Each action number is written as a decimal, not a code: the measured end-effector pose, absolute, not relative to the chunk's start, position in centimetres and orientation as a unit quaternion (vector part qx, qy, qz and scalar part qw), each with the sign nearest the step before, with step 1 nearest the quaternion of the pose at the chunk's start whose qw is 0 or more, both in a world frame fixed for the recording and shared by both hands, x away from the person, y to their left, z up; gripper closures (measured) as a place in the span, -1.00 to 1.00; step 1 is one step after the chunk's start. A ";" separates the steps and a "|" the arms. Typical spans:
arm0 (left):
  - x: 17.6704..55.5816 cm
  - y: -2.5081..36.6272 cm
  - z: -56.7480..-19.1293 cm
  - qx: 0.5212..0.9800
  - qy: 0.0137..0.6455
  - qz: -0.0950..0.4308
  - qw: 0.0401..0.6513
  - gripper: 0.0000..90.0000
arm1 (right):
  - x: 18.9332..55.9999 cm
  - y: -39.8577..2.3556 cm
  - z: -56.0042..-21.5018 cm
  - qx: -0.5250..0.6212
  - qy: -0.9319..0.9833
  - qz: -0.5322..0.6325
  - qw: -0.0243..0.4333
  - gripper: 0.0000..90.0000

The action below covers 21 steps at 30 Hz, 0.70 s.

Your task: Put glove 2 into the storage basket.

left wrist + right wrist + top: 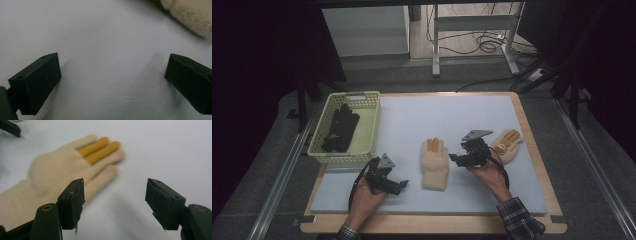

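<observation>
lying flat, cream glove (435, 163) sits between two gaping claws.

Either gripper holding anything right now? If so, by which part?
Nothing is held. The left gripper is open over bare white mat. The right gripper is open too, beside the cream knitted glove with orange fingers, not touching it.

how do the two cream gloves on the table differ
The cream knitted glove in the middle lies lengthwise with fingers pointing away, fully exposed. The cream knitted glove at the right lies angled, fingers toward the far right, its cuff behind the right hand-held gripper. Both have orange fingers.
</observation>
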<state>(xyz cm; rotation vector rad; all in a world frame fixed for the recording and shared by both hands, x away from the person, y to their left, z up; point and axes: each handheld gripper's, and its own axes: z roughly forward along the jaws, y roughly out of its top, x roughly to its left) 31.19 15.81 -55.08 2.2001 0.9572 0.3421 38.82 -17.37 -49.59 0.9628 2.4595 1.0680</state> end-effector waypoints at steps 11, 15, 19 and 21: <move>31.2 15.8 -55.1 0.850 0.370 0.132 0.351 -0.99 | 39.3 -22.9 -48.6 0.393 0.830 0.345 0.196 -0.21; 31.2 15.8 -55.1 0.850 0.370 0.132 0.351 -0.99 | 39.5 -25.1 -48.4 0.420 0.817 0.334 0.210 -0.20; 31.2 15.8 -55.1 0.850 0.370 0.132 0.351 -0.99 | 39.6 -26.9 -48.5 0.443 0.806 0.318 0.231 -0.20; 31.2 15.8 -55.1 0.850 0.370 0.132 0.351 -0.99 | 39.7 -27.7 -48.7 0.452 0.801 0.314 0.237 -0.20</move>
